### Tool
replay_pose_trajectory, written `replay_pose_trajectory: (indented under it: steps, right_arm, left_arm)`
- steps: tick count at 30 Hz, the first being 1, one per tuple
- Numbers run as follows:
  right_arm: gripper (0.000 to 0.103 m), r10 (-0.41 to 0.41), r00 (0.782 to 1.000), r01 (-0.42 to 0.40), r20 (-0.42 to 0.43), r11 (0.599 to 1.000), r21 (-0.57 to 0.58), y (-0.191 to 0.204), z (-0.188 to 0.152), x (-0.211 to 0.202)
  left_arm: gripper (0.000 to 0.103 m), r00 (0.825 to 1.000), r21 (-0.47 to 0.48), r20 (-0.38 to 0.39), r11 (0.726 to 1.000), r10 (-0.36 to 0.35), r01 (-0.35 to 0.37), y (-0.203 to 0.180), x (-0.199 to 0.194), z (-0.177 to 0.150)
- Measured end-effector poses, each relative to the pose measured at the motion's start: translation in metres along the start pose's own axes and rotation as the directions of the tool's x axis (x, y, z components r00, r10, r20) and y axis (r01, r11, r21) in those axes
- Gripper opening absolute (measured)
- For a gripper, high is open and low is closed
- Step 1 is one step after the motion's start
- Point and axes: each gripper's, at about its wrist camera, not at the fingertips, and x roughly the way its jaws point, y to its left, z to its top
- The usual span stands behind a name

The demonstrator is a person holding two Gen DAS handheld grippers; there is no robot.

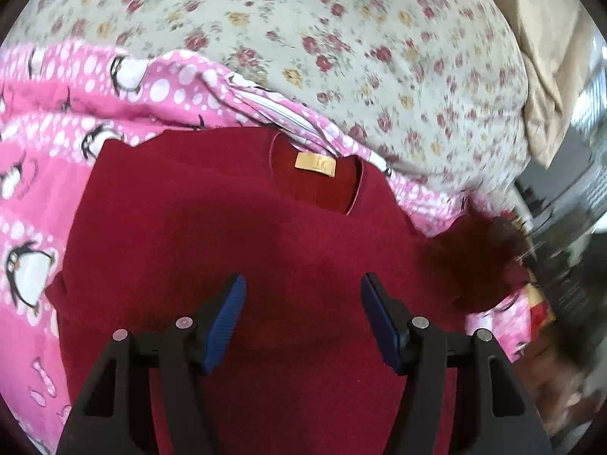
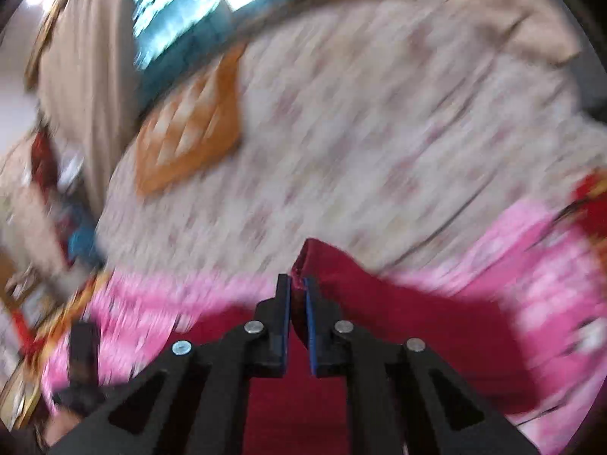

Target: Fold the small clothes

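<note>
Underneath everything, beyond your jaws in both views, lies the floral sheet (image 1: pixel 341 38) of a bed, cream with red and yellow flowers. On it, nearer your jaws, a pink penguin blanket (image 1: pixel 57 113) is spread; it runs out to the left of your left gripper's jaws and shows as a blurred pink band on both sides of your right gripper's jaws. On that blanket lies the dark red sweater (image 1: pixel 227 227), mostly flat with its front up, directly under and ahead of your left jaws, neckline pointing away from you. One sleeve (image 1: pixel 474 261) trails off to the right of the left jaws and is smeared by motion blur.

Your left gripper (image 1: pixel 302 295) hangs over the sweater's body with its jaws spread wide and nothing between the blue pads.

Your right gripper (image 2: pixel 297 290) has its jaws pinched nearly together on a fold of the sweater, with red cloth rising just ahead of the tips; this view is badly blurred.

An orange-and-white cloth (image 2: pixel 189 129) lies on the sheet, well ahead and left of the right jaws.

Inside the collar, ahead of the left jaws, sits a small tan label (image 1: pixel 315 165).
</note>
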Motion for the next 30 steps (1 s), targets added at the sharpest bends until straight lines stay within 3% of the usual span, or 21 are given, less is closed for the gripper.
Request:
replay_pose_trajectory:
  steps: [2, 4, 6, 9, 14, 19, 22, 23, 26, 27, 29, 30]
  right_arm:
    - [0.007, -0.011, 0.995, 0.004, -0.099, 0.998, -0.065, 0.017, -0.023, 0.030]
    - [0.007, -0.027, 0.989, 0.009, -0.145, 0.992, -0.123, 0.031, -0.038, 0.044]
    - [0.007, -0.048, 0.987, 0.019, -0.152, 0.982, -0.186, 0.043, -0.044, 0.046]
    - [0.007, -0.037, 0.989, 0.002, -0.141, 0.971, -0.239, 0.057, -0.045, 0.042]
    - [0.007, -0.023, 0.984, -0.042, -0.176, 0.933, -0.358, 0.089, -0.056, 0.047]
    - [0.007, 0.054, 0.978, -0.135, -0.202, 0.900, -0.415, 0.111, -0.064, 0.045]
    - [0.008, 0.031, 0.980, -0.115, -0.194, 0.891, -0.438, 0.116, -0.068, 0.045]
    - [0.013, 0.032, 0.979, -0.123, -0.203, 0.884, -0.452, 0.118, -0.070, 0.043]
    - [0.026, 0.005, 0.971, -0.122, -0.239, 0.872, -0.475, 0.127, -0.079, 0.041]
    - [0.042, -0.029, 0.970, -0.092, -0.243, 0.876, -0.473, 0.128, -0.083, 0.036]
    - [0.060, -0.088, 0.966, -0.035, -0.244, 0.888, -0.458, 0.128, -0.090, 0.021]
    - [0.061, -0.120, 0.961, -0.006, -0.248, 0.890, -0.455, 0.128, -0.093, 0.015]
  left_arm:
    - [0.041, 0.998, -0.040, -0.006, 0.998, -0.058, 0.058, 0.005, 0.003, 0.004]
    - [0.041, 0.993, -0.071, -0.018, 0.991, -0.117, 0.115, 0.007, 0.009, 0.007]
    - [0.041, 0.985, -0.088, -0.028, 0.982, -0.169, 0.166, 0.003, 0.015, 0.009]
    - [0.041, 0.958, -0.116, -0.079, 0.957, -0.275, 0.265, -0.004, 0.030, 0.010]
    - [0.041, 0.938, -0.109, -0.135, 0.946, -0.320, 0.306, -0.010, 0.048, 0.010]
    - [0.038, 0.936, -0.135, -0.133, 0.942, -0.325, 0.308, -0.003, 0.055, 0.007]
    - [0.013, 0.941, -0.109, -0.131, 0.948, -0.312, 0.299, -0.004, 0.057, 0.005]
    - [0.001, 0.947, -0.101, -0.125, 0.953, -0.297, 0.286, -0.003, 0.057, 0.005]
    - [0.000, 0.979, -0.022, -0.110, 0.985, -0.171, 0.169, -0.005, 0.056, 0.004]
    - [0.000, 0.984, -0.017, -0.101, 0.989, -0.149, 0.148, -0.004, 0.055, 0.004]
    - [0.000, 0.992, 0.000, -0.067, 0.994, -0.111, 0.112, -0.003, 0.044, 0.007]
    - [0.000, 0.995, 0.006, -0.034, 0.995, -0.098, 0.098, -0.003, 0.034, 0.010]
